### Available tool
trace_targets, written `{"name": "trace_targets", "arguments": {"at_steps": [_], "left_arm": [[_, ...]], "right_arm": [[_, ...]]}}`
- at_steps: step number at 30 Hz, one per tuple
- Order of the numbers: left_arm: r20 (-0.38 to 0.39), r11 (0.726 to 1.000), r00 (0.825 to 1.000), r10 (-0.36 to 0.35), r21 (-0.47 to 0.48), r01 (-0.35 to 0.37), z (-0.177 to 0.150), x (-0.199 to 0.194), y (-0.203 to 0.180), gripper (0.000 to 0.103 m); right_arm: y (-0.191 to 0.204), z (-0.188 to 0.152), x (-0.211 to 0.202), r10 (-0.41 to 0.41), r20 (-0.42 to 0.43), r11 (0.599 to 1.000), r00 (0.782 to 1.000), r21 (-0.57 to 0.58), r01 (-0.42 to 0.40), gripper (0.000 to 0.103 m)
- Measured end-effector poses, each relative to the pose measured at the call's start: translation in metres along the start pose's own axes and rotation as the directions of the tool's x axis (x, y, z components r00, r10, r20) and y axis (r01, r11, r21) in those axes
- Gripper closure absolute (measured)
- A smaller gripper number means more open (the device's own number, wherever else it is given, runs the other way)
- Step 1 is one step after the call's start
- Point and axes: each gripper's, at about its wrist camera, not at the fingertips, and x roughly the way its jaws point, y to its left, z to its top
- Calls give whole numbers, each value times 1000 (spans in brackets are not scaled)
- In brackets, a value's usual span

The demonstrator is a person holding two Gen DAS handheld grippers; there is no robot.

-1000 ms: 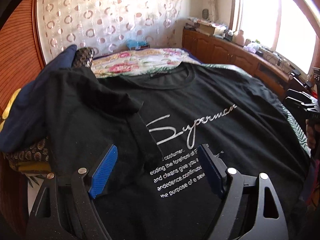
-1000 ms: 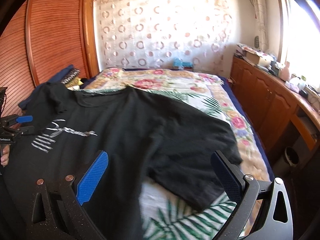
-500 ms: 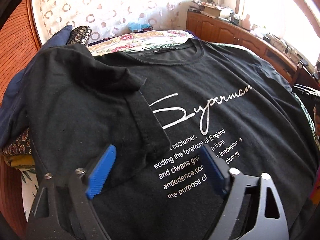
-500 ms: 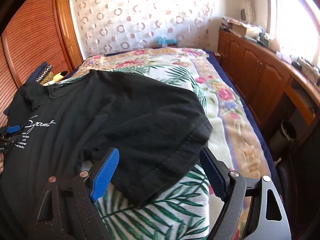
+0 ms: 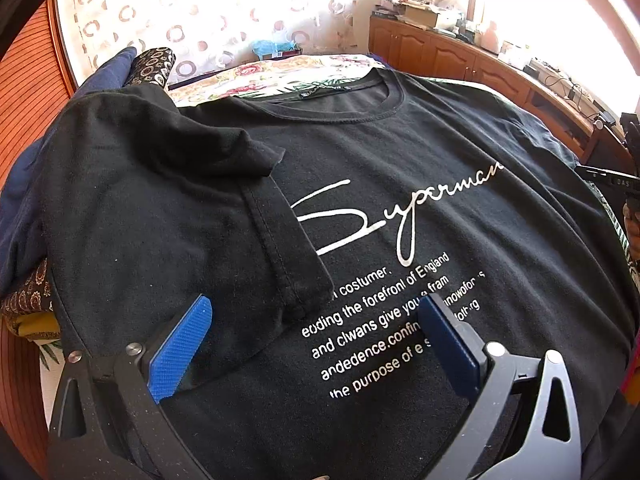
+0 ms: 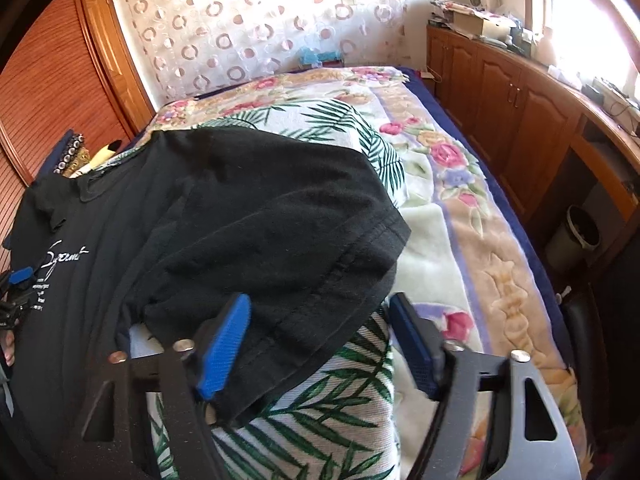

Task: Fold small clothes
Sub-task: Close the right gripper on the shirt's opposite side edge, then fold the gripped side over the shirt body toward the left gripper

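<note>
Evidently the right gripper had been closing around the hem of the right sleeve: one blue pad lay against the black cloth from above while the other stood clear over the bedspread, so the jaws straddled the sleeve's edge without yet pinching it — open still, by my reading. The sleeve stuck out flat toward the right-hand edge of the bed, which is likely why the tool came at it from that side; a grip on the hem would let it be swung inward over the chest.

The left gripper had just been spreading to its widest and hung released above the T-shirt, nothing between its pads. Beneath it the left sleeve already lay folded in across the printed lettering, its cuff ending just beside the first white letter — that side looked done.

The shirt lay face up near the foot of the bed, collar toward the headboard end. Along the bed's left edge a heap of dark and patterned clothes crowded the shirt's shoulder, leaving little slack there. On the right, by contrast, floral bedspread stretched bare to the mattress edge, with the wooden cabinets well apart beyond a gap, so the right hand had ample room to lift and carry the sleeve across.
</note>
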Motion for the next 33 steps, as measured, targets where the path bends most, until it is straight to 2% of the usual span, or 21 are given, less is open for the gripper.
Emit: {"name": "trace_targets", "arguments": {"at_steps": [6, 7, 8, 10, 14, 18, 21, 26, 30, 33], "left_arm": [[0, 1000, 1000, 0, 0, 0, -1, -1, 0, 0], [0, 1000, 1000, 0, 0, 0, 0, 0, 0, 0], [0, 1000, 1000, 0, -1, 0, 0, -1, 0, 0], [0, 1000, 1000, 0, 0, 0, -1, -1, 1, 0], [0, 1000, 1000, 0, -1, 0, -1, 0, 0, 0], [0, 1000, 1000, 0, -1, 0, -1, -1, 0, 0], [0, 1000, 1000, -1, -1, 1, -1, -1, 0, 0], [0, 1000, 1000, -1, -1, 1, -1, -1, 1, 0], [0, 1000, 1000, -1, -1, 1, -1, 0, 0, 0], [0, 1000, 1000, -1, -1, 1, -1, 0, 0, 0]], "right_arm": [[2, -1, -4, -50, 28, 999, 998, -12, 51, 48], [3, -2, -5, -72, 37, 997, 997, -23, 73, 54], [6, -1, -5, -122, 49, 991, 991, -41, 124, 73], [9, -2, -8, -163, 72, 983, 984, -68, 168, 93], [10, -6, -15, -151, 105, 983, 983, -85, 160, 100], [16, -4, -36, -102, 183, 989, 978, -91, 120, 100], [27, -3, -54, -39, 231, 991, 972, -113, 67, 100], [66, 4, -75, 65, 286, 979, 956, -203, -6, 100], [105, 8, -80, 161, 290, 955, 943, -287, -74, 100], [132, 6, -70, 248, 232, 930, 940, -330, -164, 100]]}}
